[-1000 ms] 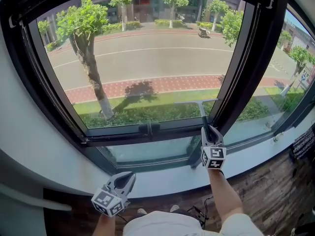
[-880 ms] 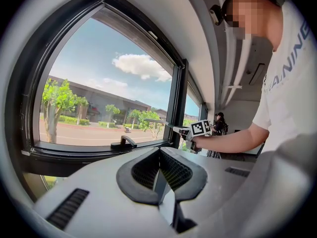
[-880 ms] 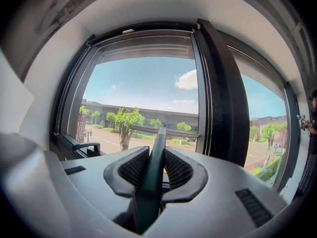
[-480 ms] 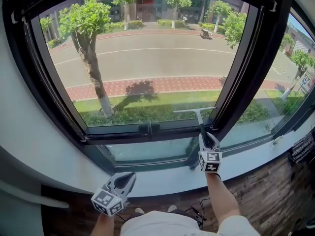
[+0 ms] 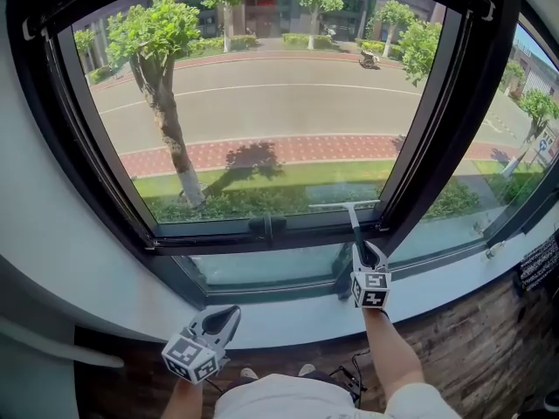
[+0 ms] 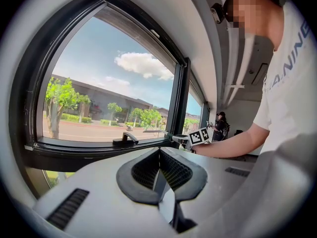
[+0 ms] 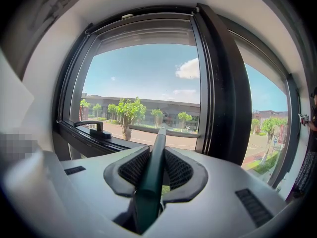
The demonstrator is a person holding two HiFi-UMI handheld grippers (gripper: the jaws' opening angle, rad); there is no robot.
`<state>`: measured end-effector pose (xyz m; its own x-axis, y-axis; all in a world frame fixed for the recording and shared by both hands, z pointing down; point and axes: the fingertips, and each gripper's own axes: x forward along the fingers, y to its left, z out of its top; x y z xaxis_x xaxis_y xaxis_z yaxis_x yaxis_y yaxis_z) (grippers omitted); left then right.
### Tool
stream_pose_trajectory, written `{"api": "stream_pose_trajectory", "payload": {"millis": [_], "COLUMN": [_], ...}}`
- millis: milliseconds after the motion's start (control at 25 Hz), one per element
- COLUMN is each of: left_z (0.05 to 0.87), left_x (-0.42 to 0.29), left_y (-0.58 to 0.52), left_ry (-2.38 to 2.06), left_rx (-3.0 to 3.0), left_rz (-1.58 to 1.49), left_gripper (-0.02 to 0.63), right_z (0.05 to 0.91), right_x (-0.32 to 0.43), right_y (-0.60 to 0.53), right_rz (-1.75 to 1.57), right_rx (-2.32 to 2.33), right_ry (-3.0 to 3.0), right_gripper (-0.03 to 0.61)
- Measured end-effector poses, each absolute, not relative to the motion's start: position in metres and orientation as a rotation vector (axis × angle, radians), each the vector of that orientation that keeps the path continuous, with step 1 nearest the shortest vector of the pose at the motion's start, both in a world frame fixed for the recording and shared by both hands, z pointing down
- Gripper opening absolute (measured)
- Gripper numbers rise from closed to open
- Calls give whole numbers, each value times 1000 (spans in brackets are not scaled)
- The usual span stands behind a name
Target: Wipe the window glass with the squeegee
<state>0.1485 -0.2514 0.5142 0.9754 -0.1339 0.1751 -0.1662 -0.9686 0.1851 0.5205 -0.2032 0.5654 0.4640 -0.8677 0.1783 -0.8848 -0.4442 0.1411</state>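
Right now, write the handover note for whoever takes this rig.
Right gripper: shut on the squeegee handle.
Left gripper: shut, empty, held low, away from the glass.
Squeegee: blade level at the glass's bottom right, just above the frame.
Done: cannot tell; no streaks show.
Left: likely lift the blade and wipe the next strip to the left.

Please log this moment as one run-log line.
right gripper: shut on squeegee | squeegee: low on window glass | left gripper: shut, empty
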Motion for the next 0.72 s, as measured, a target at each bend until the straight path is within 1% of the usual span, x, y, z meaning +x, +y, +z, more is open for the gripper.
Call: {"api": "stream_pose_trajectory", "payload": {"millis": [400, 720], "left_z": [520, 520], "left_x": [146, 147], "left_y": [-250, -248], "left_ry": [-229, -226], "left_rx": [2908, 2909], "left_rz": [250, 255], "left_gripper": [17, 17], "right_z": [593, 582], "right_x": [520, 514], "right_y": [-203, -198], "right_rz": [201, 180], "right_rx": [2468, 2483], "right_ry": [-1526, -1544], "right_gripper": [98, 98]}}
